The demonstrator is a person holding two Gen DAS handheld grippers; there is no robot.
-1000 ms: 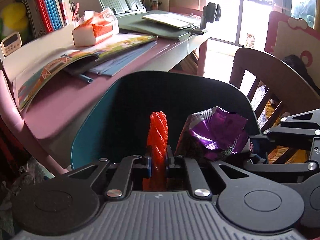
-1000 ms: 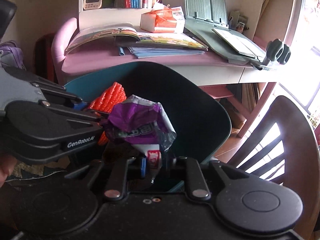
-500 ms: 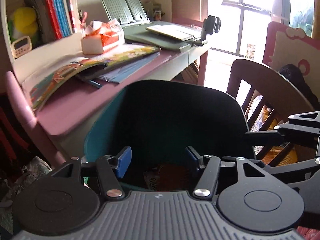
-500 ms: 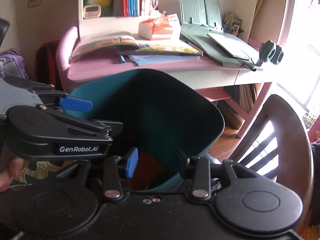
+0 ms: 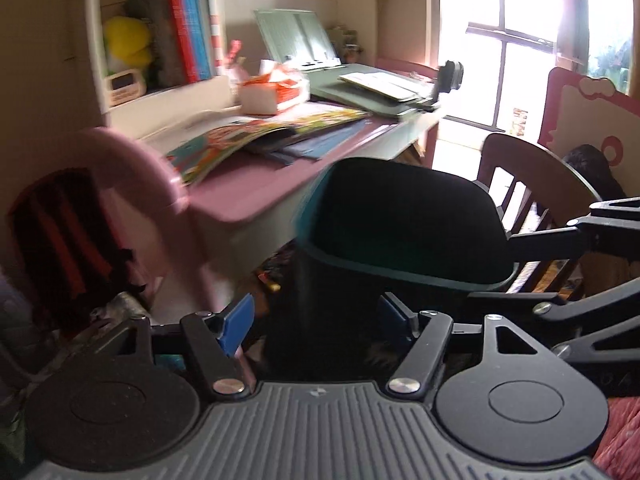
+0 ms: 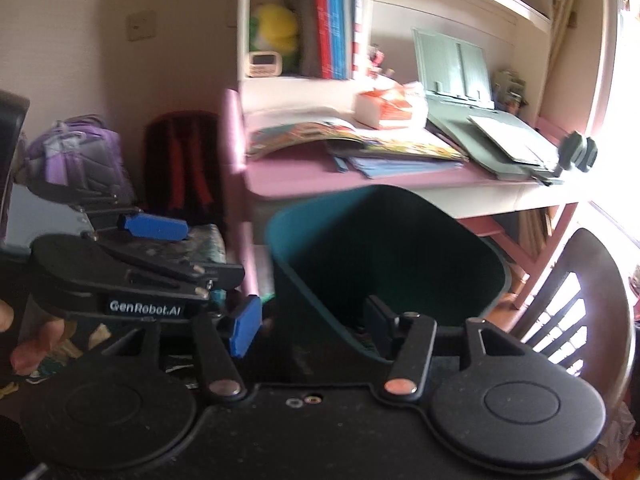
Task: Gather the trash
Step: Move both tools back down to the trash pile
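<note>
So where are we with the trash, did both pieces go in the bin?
Done: both grippers are empty. The left gripper and right gripper have just been opening, nothing sits between their fingers, and both are back from the teal trash bin. The red and purple wrappers held a second ago are gone, presumably dropped inside, though the bin's dark interior hides them. Left: no more trash is clearly visible here.

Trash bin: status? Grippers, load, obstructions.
Left gripper and right gripper open, empty, jaws just opened. Teal trash bin ahead, contents too dark to see. Wooden chair beside it.
</note>
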